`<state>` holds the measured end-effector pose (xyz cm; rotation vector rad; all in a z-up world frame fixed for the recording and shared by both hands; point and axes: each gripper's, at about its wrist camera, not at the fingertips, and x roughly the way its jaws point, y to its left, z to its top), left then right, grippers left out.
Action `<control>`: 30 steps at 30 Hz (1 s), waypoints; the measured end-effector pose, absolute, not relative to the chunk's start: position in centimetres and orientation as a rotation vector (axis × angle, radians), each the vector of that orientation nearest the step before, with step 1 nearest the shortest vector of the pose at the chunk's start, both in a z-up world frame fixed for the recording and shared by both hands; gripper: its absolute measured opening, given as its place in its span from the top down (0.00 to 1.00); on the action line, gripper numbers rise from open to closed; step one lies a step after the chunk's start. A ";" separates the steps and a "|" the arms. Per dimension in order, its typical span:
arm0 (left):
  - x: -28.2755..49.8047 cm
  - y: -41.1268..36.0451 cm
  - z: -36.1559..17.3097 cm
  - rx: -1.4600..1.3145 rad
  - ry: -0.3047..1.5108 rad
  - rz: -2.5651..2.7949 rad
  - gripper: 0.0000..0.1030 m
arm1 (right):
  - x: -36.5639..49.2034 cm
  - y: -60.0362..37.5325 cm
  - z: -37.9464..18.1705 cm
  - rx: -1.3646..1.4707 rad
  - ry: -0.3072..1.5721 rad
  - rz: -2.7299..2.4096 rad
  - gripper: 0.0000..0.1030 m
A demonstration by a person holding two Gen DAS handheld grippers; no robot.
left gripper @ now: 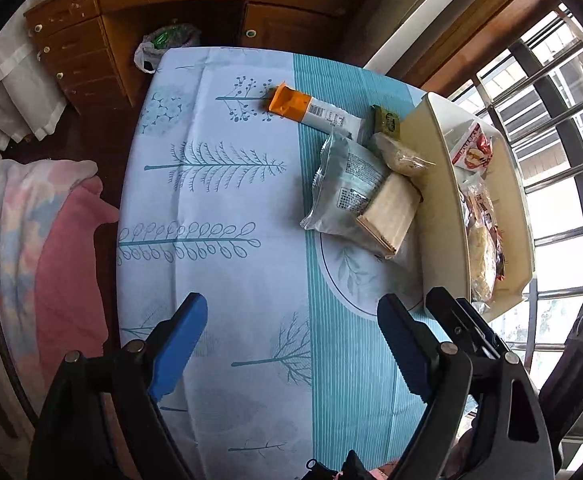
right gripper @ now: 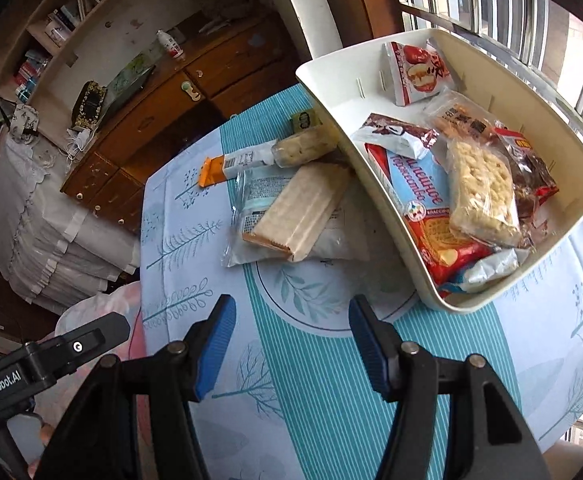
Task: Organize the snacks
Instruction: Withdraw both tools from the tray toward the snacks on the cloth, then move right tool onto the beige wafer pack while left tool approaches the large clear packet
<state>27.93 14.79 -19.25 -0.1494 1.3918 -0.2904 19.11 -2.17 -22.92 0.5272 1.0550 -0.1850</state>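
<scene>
Left wrist view: the left gripper [left gripper: 291, 344] hangs over the tablecloth [left gripper: 219, 264], jaws spread wide around nothing. Beyond them and to the right, a tan wafer pack [left gripper: 391, 212] lies across a pale blue pouch [left gripper: 343, 188], its long axis running away from the jaws. Farther right, the white bin [left gripper: 427, 168] hides most of its contents here. In the right wrist view, the right gripper [right gripper: 291, 344] stands partly apart and empty; the bin holds a puffed-rice bar [right gripper: 483, 192] and a red biscuit pack [right gripper: 423, 208].
</scene>
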 end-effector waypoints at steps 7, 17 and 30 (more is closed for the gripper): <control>32.4 13.1 -21.3 -0.234 1.448 -0.311 0.17 | 22.1 -2.2 -24.2 0.472 0.998 -0.199 0.42; 36.3 10.8 -27.4 -0.412 1.564 -0.340 0.17 | 24.6 -1.8 -27.7 0.329 0.978 -0.220 0.42; 38.4 7.9 -31.8 -0.474 1.608 -0.352 0.18 | 26.0 0.0 -29.8 0.175 0.896 -0.199 0.25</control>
